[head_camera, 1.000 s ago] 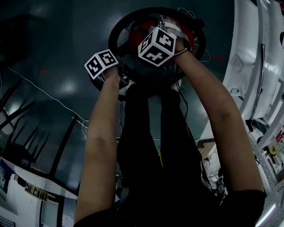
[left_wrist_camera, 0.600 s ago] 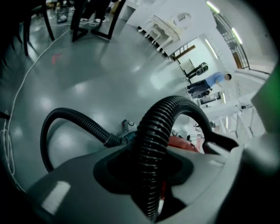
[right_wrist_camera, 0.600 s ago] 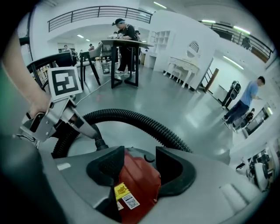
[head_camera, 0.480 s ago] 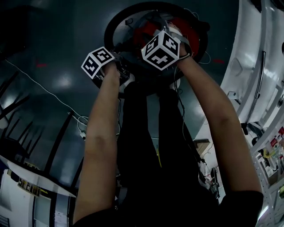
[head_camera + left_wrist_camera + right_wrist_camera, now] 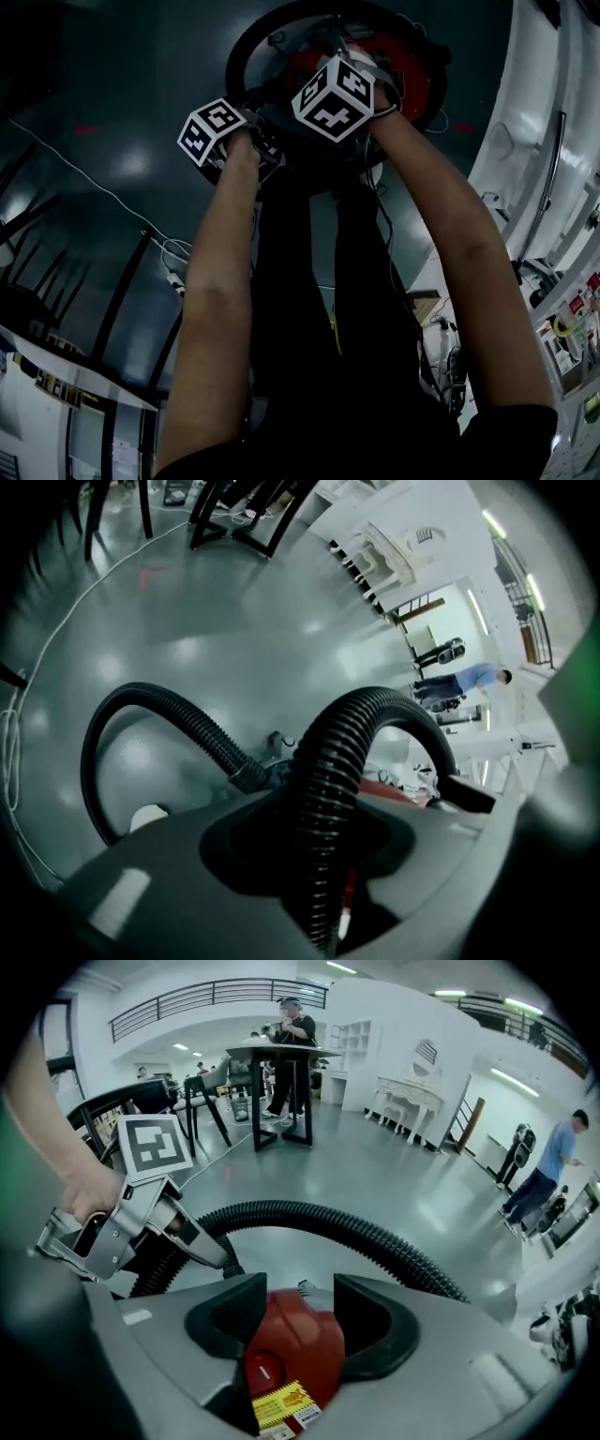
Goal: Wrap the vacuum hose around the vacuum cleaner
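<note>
Looking steeply down onto a dark, glossy floor (image 5: pixel 103 103), with a white curved structure (image 5: pixel 525 122) along the right edge of the head view. Set on that floor, at the far end of both arms: the red vacuum cleaner (image 5: pixel 417 75), lying inside a ring of black ribbed vacuum hose (image 5: pixel 358 1228) that curves round its far side.

Reaching out and down toward the machine, left forearm (image 5: pixel 220 262) and right forearm (image 5: pixel 450 234), bare and nearly parallel, with dark trousers between them. Ending side by side at the near edge of the machine, left marker cube lower in the head view than the right.

Clenched on the hose: left gripper (image 5: pixel 319 846), the ribbed tube running up between its jaws, arching over to the right and meeting a black fitting (image 5: pixel 466 795). Curving round on the left of that view, a second stretch of the same hose, joined at a cuff (image 5: pixel 248 775) just beside the gripped stretch.

Poised over the machine's red top: right gripper (image 5: pixel 292 1321), released, jaws standing apart with the red housing showing between them and a dark gap on the right side. Seen to its left in the right gripper view, the left hand (image 5: pixel 89 1194) wrapped round its gripper's handle.

Stuck on the housing nearest the camera: a small yellow label (image 5: pixel 284 1404).
</note>
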Motion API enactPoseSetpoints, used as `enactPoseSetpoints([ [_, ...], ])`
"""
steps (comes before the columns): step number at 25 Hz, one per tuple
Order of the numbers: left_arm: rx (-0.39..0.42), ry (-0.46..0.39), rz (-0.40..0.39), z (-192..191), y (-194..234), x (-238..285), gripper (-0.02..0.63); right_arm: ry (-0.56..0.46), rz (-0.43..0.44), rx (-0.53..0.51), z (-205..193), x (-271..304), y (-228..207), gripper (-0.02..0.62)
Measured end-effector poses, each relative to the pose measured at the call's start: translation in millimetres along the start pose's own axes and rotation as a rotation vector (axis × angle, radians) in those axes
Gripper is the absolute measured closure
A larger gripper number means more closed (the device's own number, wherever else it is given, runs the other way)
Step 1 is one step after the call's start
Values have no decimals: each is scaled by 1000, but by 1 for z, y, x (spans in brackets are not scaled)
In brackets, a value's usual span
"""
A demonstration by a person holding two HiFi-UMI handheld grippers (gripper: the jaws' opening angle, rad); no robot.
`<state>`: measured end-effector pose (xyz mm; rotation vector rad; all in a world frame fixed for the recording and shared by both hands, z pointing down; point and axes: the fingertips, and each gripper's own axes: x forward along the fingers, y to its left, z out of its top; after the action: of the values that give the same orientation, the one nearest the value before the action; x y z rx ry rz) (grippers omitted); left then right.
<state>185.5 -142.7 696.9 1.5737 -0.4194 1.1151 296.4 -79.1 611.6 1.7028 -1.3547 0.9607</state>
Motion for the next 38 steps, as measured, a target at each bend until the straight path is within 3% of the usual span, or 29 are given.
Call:
enactPoseSetpoints([
  [6, 41, 57, -21, -5, 5, 1, 443, -30, 167, -34, 4, 11, 55, 368],
  [12, 97, 104, -63, 0, 2, -1, 443, -35, 233, -5, 5, 14, 71, 380],
  [18, 151, 126, -74, 4, 0, 2, 445, -77, 425, 32, 5, 6, 118, 377],
  [24, 176, 131, -103, 8, -9, 0, 445, -39, 585, 40, -8, 2, 165, 361],
  [30, 179, 163, -132, 6, -16, -4, 446, -23, 666, 101, -22, -5, 182, 338],
  [33, 178, 161, -136, 10, -17, -6, 446, 21, 732, 83, -36, -10, 195, 292],
  [38, 168, 180, -164, 8, -25, -10, 446, 72, 701, 60, -57, -8, 204, 325],
])
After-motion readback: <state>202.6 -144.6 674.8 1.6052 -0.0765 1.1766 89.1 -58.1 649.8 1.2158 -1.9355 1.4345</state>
